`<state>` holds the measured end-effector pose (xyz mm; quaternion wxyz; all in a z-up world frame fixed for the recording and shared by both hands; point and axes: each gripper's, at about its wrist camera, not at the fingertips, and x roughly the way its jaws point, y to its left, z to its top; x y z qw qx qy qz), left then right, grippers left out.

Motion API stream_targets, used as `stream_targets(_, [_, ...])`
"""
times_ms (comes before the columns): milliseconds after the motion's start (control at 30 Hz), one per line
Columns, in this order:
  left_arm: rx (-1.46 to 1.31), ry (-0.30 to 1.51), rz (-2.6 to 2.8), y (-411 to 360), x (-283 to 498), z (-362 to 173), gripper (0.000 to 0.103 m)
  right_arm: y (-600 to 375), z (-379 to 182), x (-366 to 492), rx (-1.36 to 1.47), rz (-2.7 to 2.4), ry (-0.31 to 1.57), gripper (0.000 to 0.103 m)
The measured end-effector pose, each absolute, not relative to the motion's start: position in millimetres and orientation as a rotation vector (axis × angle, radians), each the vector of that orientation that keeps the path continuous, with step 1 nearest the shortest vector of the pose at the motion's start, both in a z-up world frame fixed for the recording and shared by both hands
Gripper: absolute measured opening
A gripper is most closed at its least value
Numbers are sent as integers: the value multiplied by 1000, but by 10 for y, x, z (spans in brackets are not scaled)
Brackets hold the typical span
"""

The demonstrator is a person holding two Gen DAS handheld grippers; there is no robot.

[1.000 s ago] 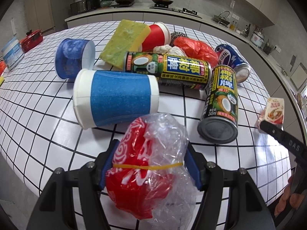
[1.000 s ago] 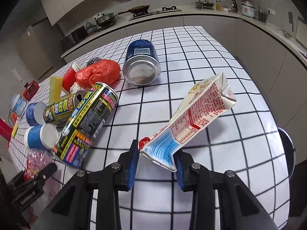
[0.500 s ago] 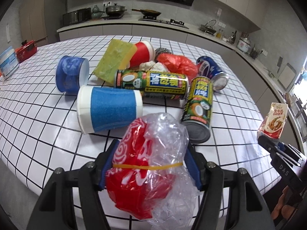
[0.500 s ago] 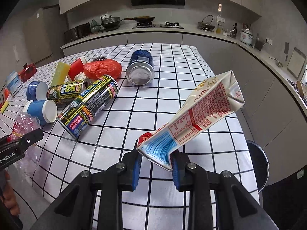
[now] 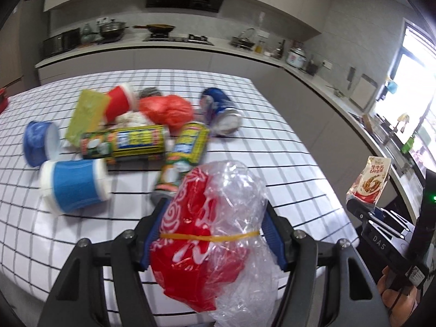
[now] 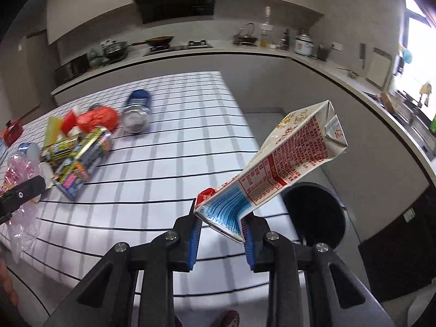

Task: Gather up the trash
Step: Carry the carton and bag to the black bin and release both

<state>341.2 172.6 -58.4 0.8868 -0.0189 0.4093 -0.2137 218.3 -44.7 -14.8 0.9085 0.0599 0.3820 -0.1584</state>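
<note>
Both fingers stayed clenched: left fingers [image 5: 215, 231] on plastic bag [image 5: 218, 234], right fingers [image 6: 222, 234] on carton [image 6: 275, 163]. Lifted off worktop [image 6: 163, 163]; bin [image 6: 313, 215] came into view lower right, drop likely next.

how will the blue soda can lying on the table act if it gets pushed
The blue soda can lies on its side, so a push across its length would probably roll it. The smooth tiled table offers little to stop it. It is probably empty and light, though that cannot be seen.
</note>
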Motion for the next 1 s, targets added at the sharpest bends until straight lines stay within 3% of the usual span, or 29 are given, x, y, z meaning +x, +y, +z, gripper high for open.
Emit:
stream_targets(267, [-7,837,-543,602,3368,-554,66,-1593,-418,1950,161,-421,856,29])
stream_targets(667, [-36,954,-496,-1313,3391,-977,66,-3103,-1577,2303,129,-138,1149,30])
stream_targets(767, [-29,1013,-490,-1632,3414,-1185,66,-3262,-1746,2351,124,-75,1190,38])
stream_targets(833, [-9,1042,-483,-1808,3439,-1327,67,-3375,-1803,2339,132,-61,1201,59])
stream_targets(1000, [20,1131,-478,-2152,3470,-1641,69,-3686,-1681,2191,178,-89,1145,62])
